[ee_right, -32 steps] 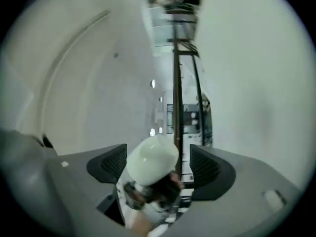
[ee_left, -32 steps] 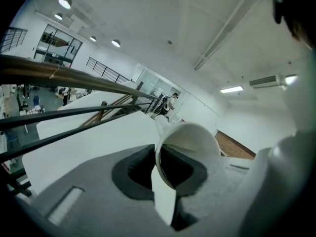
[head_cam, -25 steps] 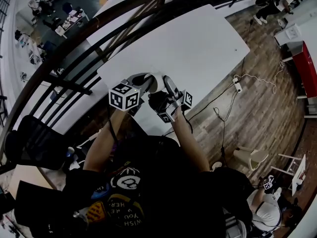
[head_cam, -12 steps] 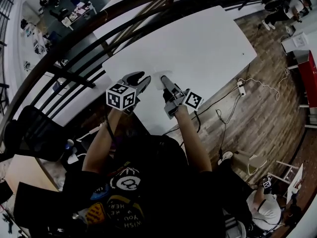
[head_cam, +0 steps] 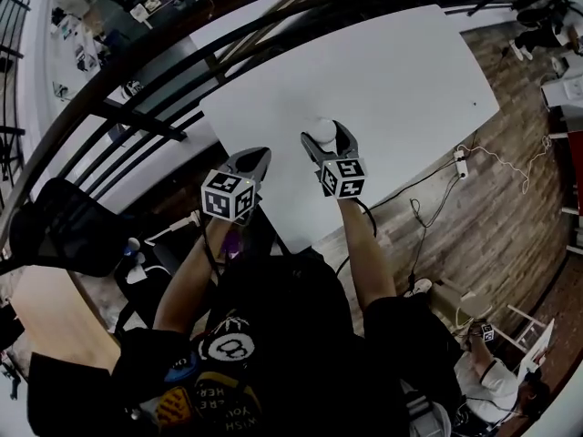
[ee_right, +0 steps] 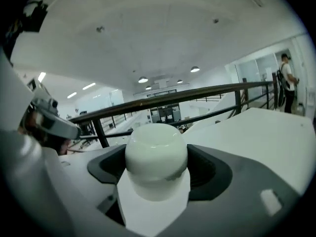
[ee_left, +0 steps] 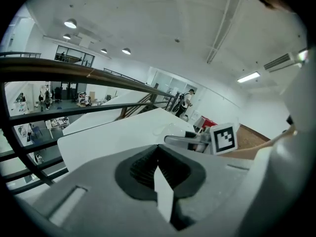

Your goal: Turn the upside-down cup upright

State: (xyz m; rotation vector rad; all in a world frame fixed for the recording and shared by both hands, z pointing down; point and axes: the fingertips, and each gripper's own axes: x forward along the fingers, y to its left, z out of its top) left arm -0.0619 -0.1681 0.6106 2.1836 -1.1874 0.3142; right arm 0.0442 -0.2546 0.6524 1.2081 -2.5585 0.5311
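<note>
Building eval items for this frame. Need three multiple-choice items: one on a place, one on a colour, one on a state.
1. Where is the cup?
A. between the right gripper's jaws
B. between the left gripper's jaws
C. on the floor

2. What colour is the cup?
A. red
B. white
C. black

3. How do the left gripper's jaws stand?
A. wide apart
B. closed on the cup
C. together, with nothing between them

Answers:
1 A: the right gripper view shows the cup clamped between its pads.
2 B: it is white in both the head view and the right gripper view.
3 C: the left gripper view shows the pads meeting with no object in them.
</note>
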